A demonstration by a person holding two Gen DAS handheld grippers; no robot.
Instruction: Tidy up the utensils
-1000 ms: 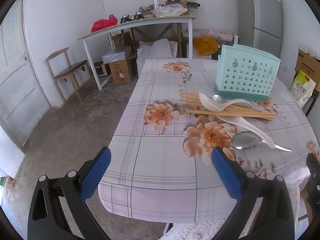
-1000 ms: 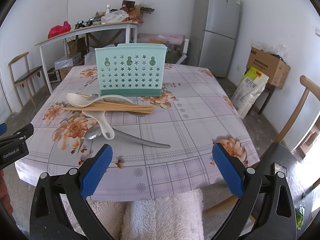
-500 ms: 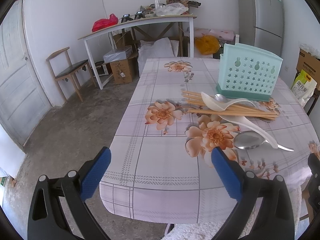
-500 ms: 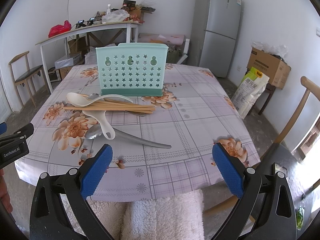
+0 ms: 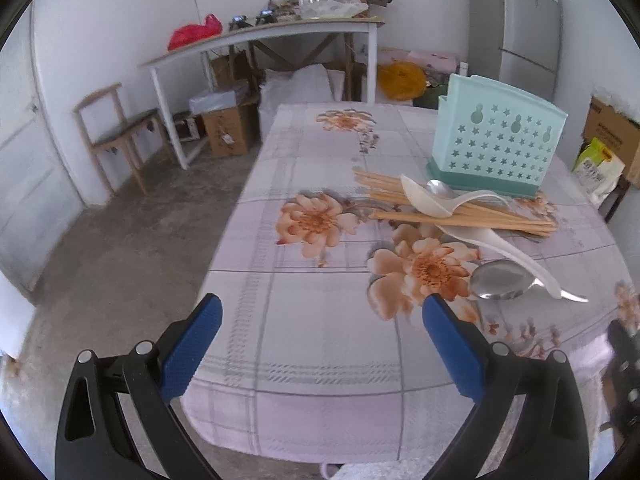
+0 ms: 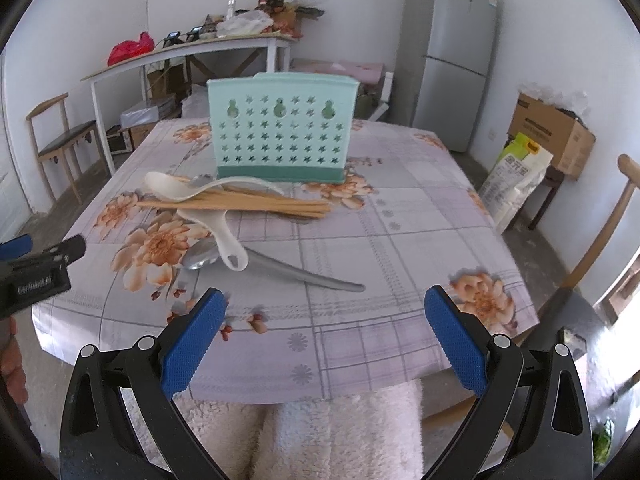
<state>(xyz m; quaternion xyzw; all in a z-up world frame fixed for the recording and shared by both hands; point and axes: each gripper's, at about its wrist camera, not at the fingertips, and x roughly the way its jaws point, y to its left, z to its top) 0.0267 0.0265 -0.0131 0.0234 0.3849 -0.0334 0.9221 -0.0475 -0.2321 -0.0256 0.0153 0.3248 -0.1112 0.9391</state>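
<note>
A mint-green perforated utensil holder (image 6: 280, 132) (image 5: 496, 148) stands upright on the floral tablecloth. In front of it lies a pile: wooden chopsticks (image 6: 248, 204) (image 5: 460, 212), a white spoon (image 6: 168, 186) (image 5: 424, 200) on top of them, a white rice paddle (image 6: 220, 232) (image 5: 508, 252), and a large metal spoon (image 6: 280, 270) (image 5: 500, 280). A smaller metal spoon (image 6: 200, 179) peeks out by the holder. My right gripper (image 6: 322, 332) hovers open over the table's near edge. My left gripper (image 5: 318, 340) is open too, left of the pile. Both hold nothing.
A fluffy white cushion (image 6: 340, 428) sits below the table edge. A wooden chair (image 6: 600, 232) stands at the right, another chair (image 5: 116, 128) by the left wall. A cluttered white side table (image 5: 260, 36), a fridge (image 6: 452, 52) and cardboard boxes (image 6: 552, 136) line the back.
Both grippers have advanced slightly toward the table and the pile looms larger. The utensils have not moved. Both grippers stay open.
</note>
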